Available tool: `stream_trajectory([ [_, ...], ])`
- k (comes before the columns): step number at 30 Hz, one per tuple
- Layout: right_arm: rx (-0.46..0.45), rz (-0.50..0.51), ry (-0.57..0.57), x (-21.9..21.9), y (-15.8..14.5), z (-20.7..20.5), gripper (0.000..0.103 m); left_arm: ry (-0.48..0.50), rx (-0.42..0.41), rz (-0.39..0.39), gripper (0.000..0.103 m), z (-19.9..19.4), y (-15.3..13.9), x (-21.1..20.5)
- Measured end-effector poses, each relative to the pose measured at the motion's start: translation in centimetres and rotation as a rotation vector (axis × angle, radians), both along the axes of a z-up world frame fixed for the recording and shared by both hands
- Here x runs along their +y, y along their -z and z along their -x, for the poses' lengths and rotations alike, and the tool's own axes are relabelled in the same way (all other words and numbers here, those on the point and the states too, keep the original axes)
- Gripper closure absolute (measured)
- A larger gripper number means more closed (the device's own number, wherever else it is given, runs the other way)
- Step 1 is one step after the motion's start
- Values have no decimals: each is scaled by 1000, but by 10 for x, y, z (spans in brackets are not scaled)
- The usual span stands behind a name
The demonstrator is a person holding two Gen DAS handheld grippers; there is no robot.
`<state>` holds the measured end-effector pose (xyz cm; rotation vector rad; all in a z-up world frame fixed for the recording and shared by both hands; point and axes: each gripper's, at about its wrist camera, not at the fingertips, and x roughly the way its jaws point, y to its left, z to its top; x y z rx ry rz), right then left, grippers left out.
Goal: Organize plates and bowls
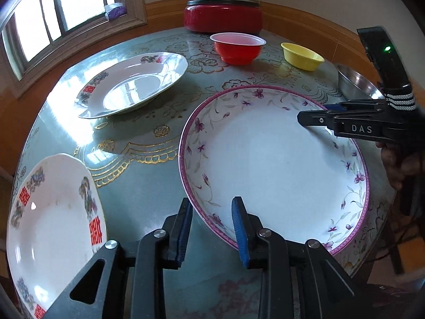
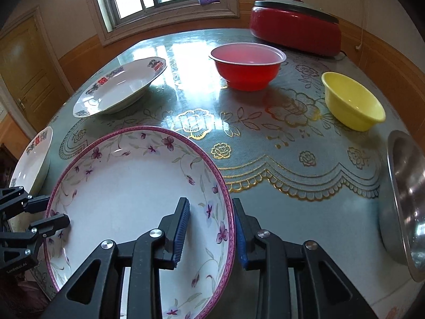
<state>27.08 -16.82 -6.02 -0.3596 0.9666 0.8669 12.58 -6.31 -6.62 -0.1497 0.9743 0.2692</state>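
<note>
You have both grippers, left gripper (image 1: 212, 228) and right gripper (image 2: 211, 228), clamped on the floral plate's (image 1: 265, 164) rim; lift evenly, keeping it level.

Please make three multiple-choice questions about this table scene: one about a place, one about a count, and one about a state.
1. Where does the small yellow plastic bowl stand?
A. inside the red plastic bowl
B. alone on the table
C. on a plate

2. How many white plates with red characters are on the table?
A. one
B. two
C. four

3. What is at the rim of the large purple-rimmed floral plate?
A. both grippers
B. only one gripper
C. nothing

Answers: 1 B, bare tablecloth surrounds it. 2 B, one far, one near. 3 A, the left gripper and right gripper each straddle the rim.
</note>
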Motion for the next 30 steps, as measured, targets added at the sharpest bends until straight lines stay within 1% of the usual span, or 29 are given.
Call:
stream_trajectory([
  [3, -3, 2, -33, 11, 1, -4, 72, -30, 0, -13, 70, 3, -1, -4],
  [6, -3, 0, -47, 21, 1, -9, 72, -60, -11, 8, 69, 7, -1, -1],
  [10, -15, -13, -72, 31, 1, -9, 72, -111, -26, 3, 68, 8, 0, 3],
  [14, -8, -20, -66, 32, 1, -10, 72, -130, -34, 6, 68, 9, 0, 4],
  [16, -19, -3, -33, 27, -2, -8, 72, -134, -32, 3, 68, 10, 0, 4],
  [19, -17, -56, 9, 11, -13, -5, 70, -123, -30, 5, 68, 11, -1, 3],
  [21, -21, -57, 35, 2, -17, 0, 68, -120, -30, 4, 68, 11, -1, 3],
  [23, -20, -36, 62, -7, -16, 6, 68, -119, -28, 5, 68, 10, 0, 4],
  [26, 16, -41, 106, -22, -11, 13, 68, -112, -30, 26, 68, 9, 0, 8],
  [28, 36, -39, 107, -25, -5, 17, 72, -110, -29, 37, 68, 7, 0, 10],
  [30, 38, -43, 95, -21, -1, 21, 83, -100, -30, 35, 68, 4, 1, 10],
])
